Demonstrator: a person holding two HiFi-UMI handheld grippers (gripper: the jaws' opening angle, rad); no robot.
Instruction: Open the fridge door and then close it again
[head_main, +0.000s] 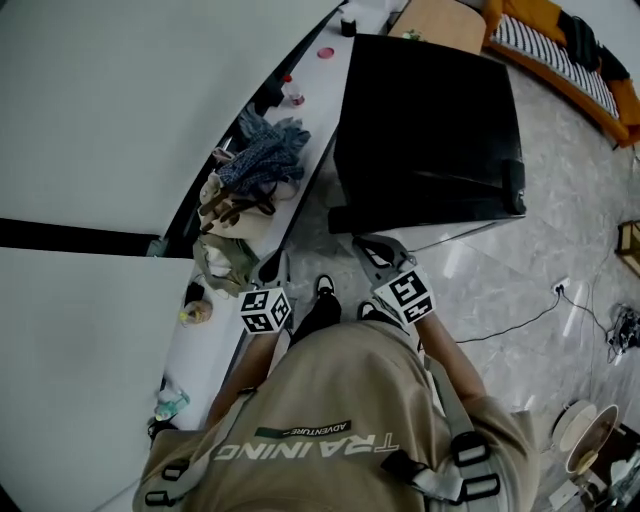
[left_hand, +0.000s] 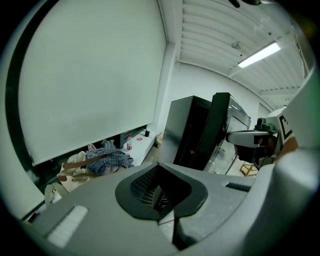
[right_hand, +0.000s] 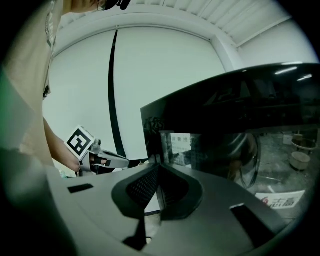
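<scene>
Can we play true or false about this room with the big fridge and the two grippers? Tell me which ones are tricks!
1. The fridge is black. True.
2. The left gripper is holding the blue checked cloth. False: its jaws are together with nothing between them, and the cloth lies on the white ledge.
3. The right gripper is shut. True.
4. The right gripper is grabbing the fridge. False: it is held close in front of the person, apart from the fridge.
5. A cable lies on the floor. True.
</scene>
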